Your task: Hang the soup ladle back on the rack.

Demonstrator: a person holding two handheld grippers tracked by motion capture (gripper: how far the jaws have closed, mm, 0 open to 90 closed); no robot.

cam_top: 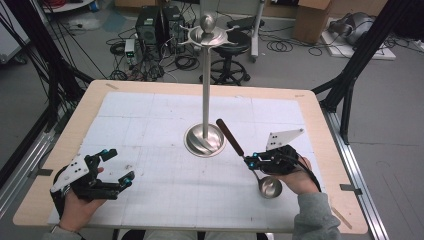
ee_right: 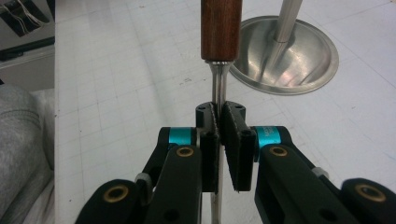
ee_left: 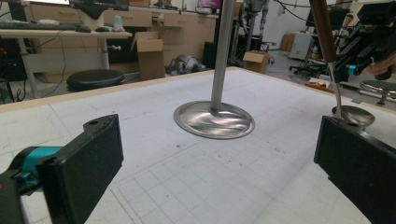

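Wooden-edged worktop (cam_top: 65, 145) under a white gridded mat (cam_top: 150, 130). Tall steel stand (cam_top: 205, 100) upright near the mat's middle, round dished base (ee_left: 214, 119) flat on the grid, hooked crown at the top of the pole.

Right hand-held gripper (cam_top: 253, 160) near the worktop's right front, just right of the stand's base — jaws pressed together on the thin metal shank of a ladle (cam_top: 250, 160). Same grip close up in the right gripper view: right hand-held gripper (ee_right: 219, 121) pinching the steel neck just below the brown wooden handle (ee_right: 221, 28). Ladle tilted, handle slanting up and away toward the stand, steel bowl (cam_top: 270, 187) low by the person's right hand (cam_top: 295, 177), at or just above the mat — contact cannot be told. Grey sleeve (cam_top: 312, 217) at the bottom edge.

Left hand-held gripper (cam_top: 116, 165) at the worktop's left front, well apart from the stand, jaws spread wide with nothing between them. From the left gripper view, left hand-held gripper (ee_left: 215, 168) facing the stand's base, the ladle's bowl (ee_left: 352, 115) beyond its right jaw.
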